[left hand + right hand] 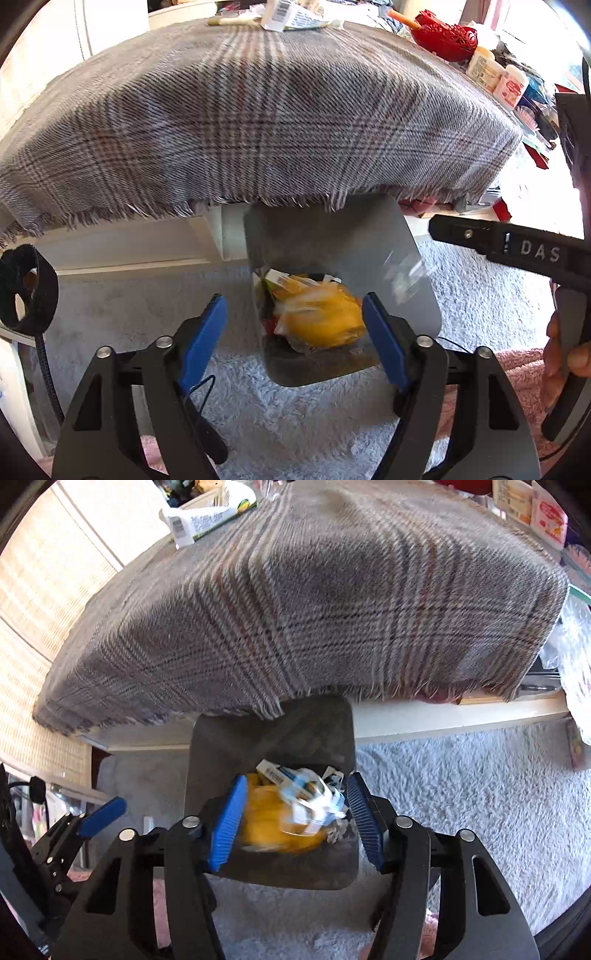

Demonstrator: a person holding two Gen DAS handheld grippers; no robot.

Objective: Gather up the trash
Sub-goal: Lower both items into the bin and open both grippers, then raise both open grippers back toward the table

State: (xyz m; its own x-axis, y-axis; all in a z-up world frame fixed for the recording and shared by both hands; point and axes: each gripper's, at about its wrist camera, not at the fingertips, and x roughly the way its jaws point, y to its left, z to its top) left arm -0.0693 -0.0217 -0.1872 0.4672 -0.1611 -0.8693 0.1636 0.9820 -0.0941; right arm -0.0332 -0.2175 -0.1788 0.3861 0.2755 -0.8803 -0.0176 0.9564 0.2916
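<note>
A grey bin (332,236) (269,734) stands on the carpet under the front edge of the cloth-covered table. Inside lie a yellow wrapper (325,321) (266,827) and white-and-blue crumpled packaging (310,794), both motion-blurred. My left gripper (295,339) is open above the bin, nothing between its blue pads. My right gripper (295,816) is open over the bin, the blurred white packaging showing between its pads and apart from them. The right gripper's body (517,251) shows at the right of the left wrist view. The left gripper's pad (103,816) shows at the left of the right wrist view.
A grey plaid cloth (240,122) (314,609) covers the table. At its far edge lie a white carton (288,14) (199,520), a red basket (443,37) and white bottles (495,74). Pale shaggy carpet (461,775) surrounds the bin. A wicker panel (40,609) stands left.
</note>
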